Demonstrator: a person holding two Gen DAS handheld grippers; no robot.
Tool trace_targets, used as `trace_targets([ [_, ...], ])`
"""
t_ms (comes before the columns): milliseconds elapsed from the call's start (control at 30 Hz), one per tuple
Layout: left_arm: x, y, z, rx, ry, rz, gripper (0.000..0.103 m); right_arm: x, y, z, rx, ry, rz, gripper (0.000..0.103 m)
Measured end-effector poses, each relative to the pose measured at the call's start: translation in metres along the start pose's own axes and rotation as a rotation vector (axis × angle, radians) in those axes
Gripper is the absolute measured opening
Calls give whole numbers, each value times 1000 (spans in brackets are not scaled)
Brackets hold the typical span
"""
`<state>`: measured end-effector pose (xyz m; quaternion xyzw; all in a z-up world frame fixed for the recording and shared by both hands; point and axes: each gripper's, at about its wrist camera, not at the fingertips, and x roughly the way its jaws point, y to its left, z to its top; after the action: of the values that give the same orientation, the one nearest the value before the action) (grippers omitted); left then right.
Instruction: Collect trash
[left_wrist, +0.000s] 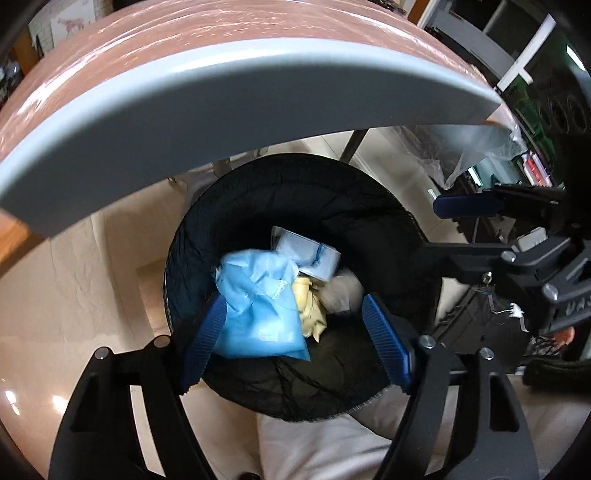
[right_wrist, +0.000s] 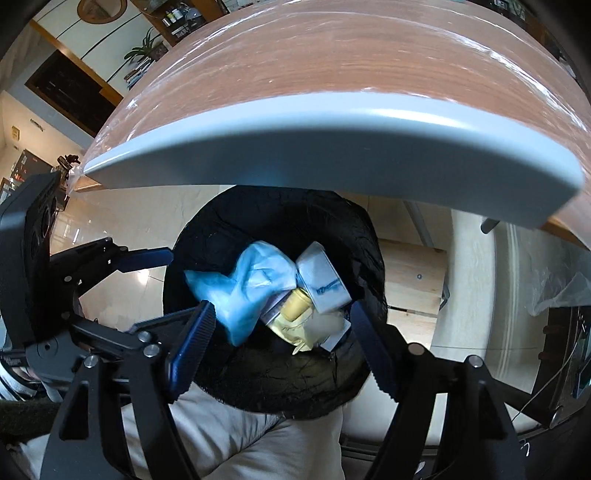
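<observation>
Home (potted plant, bookshelves)

Both my wrist views look steeply down from just beside the counter edge, close above the black-lined bin. They share bin, trash, counter edge.

The table edge hides the far rim of the black-lined bin. A white lump among the trash is blurred, possibly crumpled tissue. The blue bag covers whatever lies beneath.
</observation>
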<state>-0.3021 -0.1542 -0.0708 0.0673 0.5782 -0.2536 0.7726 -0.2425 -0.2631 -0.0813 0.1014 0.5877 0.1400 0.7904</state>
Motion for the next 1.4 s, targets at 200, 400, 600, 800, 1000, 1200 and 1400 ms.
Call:
trace_targets([
  [200, -72, -6, 5, 34, -153, -102, 77, -59, 3, 2, -32, -64, 55, 77],
  [400, -150, 42, 65, -17, -463, 43, 101, -136, -14, 64, -73, -378, -124, 99],
  [600, -128, 143, 144, -217, -477, 211, 101, -120, -97, 156, 65, -445, -332, 99],
  [800, -89, 214, 188, -337, -402, 271, 101, -88, -156, 205, 166, -405, -438, 99],
  [1000, -70, 252, 199, -374, -352, 331, 101, -72, -190, 227, 203, -375, -511, 99],
  [1200, -62, 262, 202, -369, -337, 344, 101, -66, -213, 229, 236, -369, -503, 99],
  [1400, -52, 261, 214, -341, -321, 382, 101, -65, -213, 231, 232, -372, -504, 99],
])
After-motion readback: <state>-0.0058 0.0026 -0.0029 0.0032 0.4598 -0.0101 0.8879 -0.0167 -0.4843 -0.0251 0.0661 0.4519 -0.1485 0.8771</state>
